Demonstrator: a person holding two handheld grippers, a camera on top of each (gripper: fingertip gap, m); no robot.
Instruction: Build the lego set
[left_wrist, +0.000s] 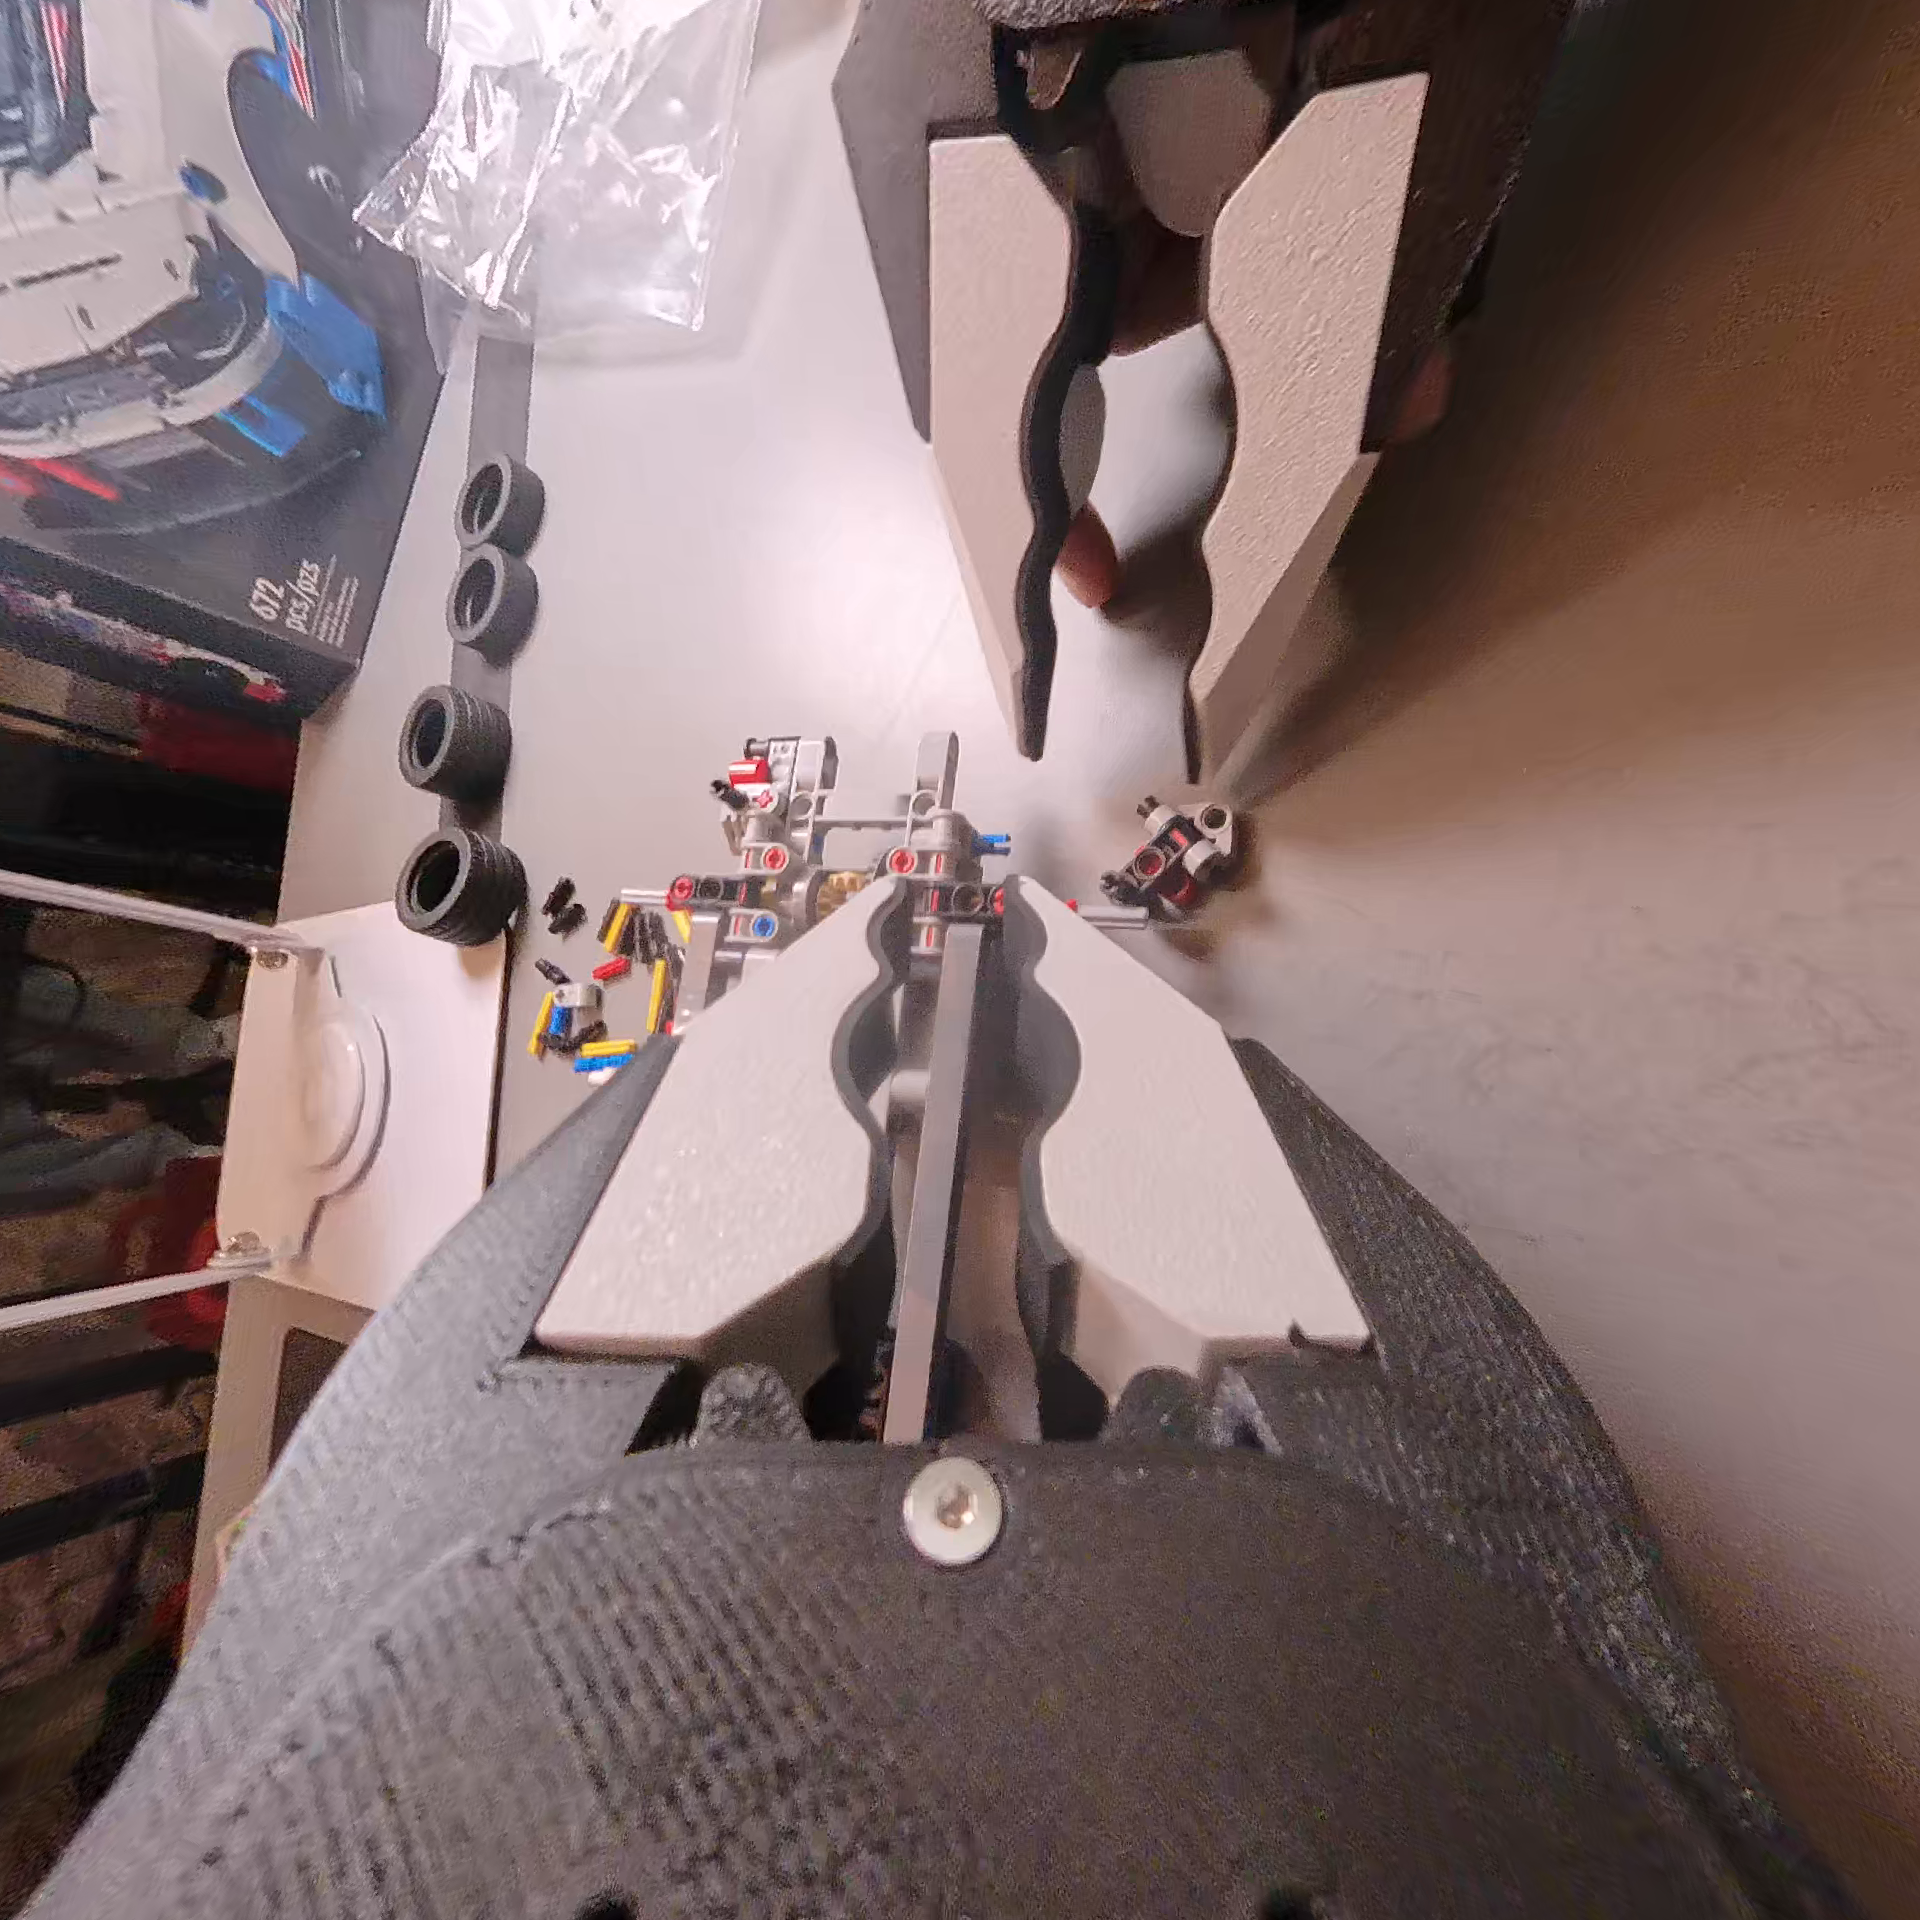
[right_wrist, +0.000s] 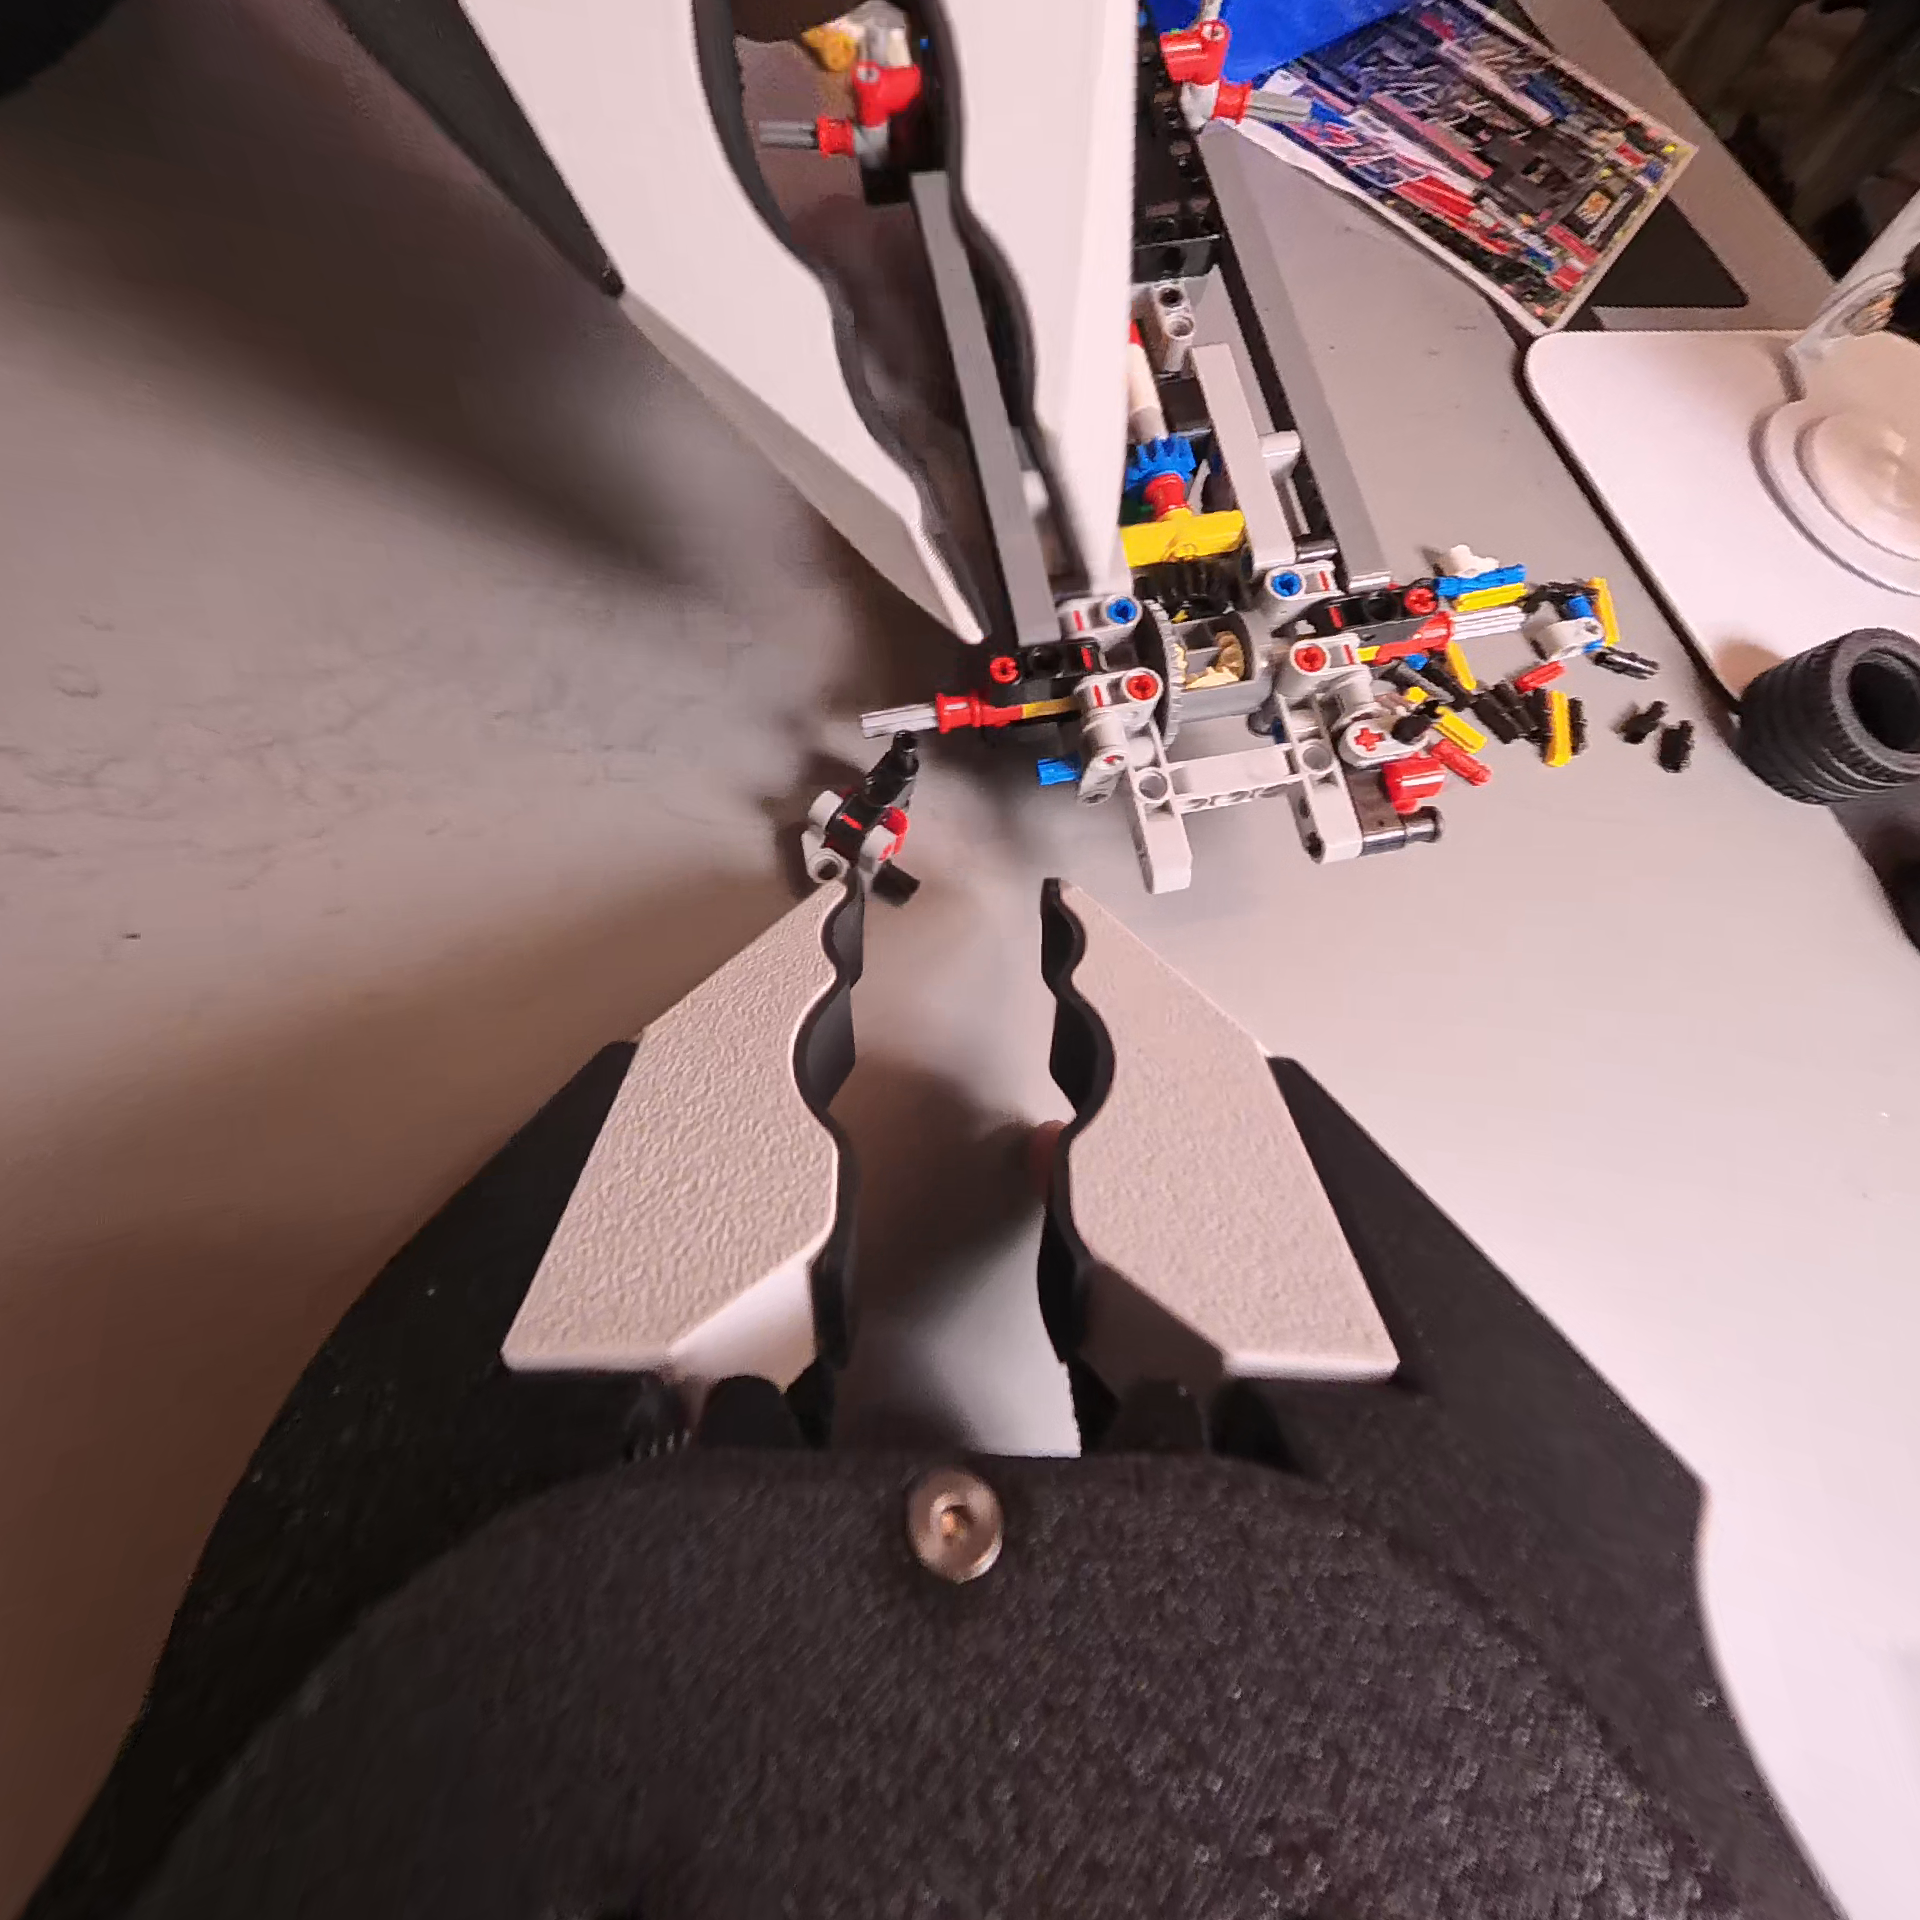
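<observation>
Two tools work over the grey worktop (right_wrist: 1455, 1143). The left tool (left_wrist: 951, 894) is clenched on the long grey beam of the lego frame (right_wrist: 1216, 717). The right tool (right_wrist: 951, 894) is released, near a small lego piece (right_wrist: 857, 826). Farther off lie four black tyres (left_wrist: 457, 873).

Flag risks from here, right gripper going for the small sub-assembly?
1. The right gripper is open just short of the sub-assembly; a fingertip could knock it away instead of straddling it.
2. The left gripper clamps one thin beam of the chassis; pushing could twist it onto the loose pins.
</observation>
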